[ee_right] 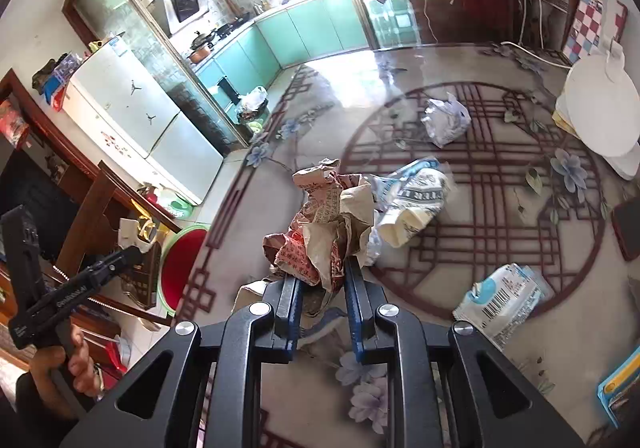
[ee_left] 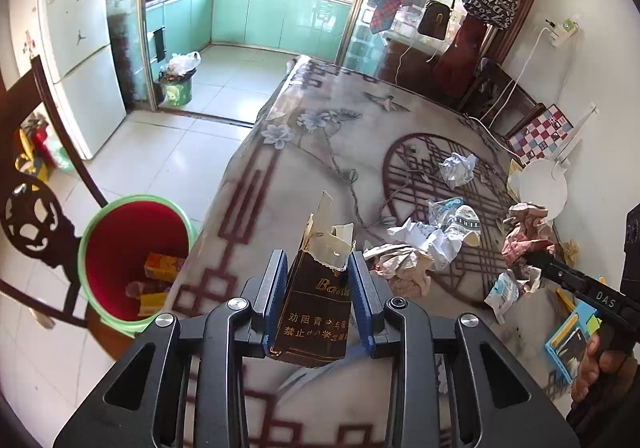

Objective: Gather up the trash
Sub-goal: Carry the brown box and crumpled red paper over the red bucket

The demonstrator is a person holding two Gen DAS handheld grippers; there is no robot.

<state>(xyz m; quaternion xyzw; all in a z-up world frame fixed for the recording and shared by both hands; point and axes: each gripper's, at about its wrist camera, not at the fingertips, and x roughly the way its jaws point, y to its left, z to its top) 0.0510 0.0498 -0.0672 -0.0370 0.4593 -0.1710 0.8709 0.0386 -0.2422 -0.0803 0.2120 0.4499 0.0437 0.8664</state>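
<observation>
Pinching a torn brown cigarette pack between its blue pads, the left gripper hangs over the table edge; the red-lined green bin stands on the floor to its left, below. The right gripper clamps a crumpled reddish paper wad. Ahead of it and to its right, more wrappers lie loose on the patterned tablecloth.

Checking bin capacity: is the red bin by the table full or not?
Not full. The red bin shows bare inner wall above a few boxes at the bottom.
</observation>
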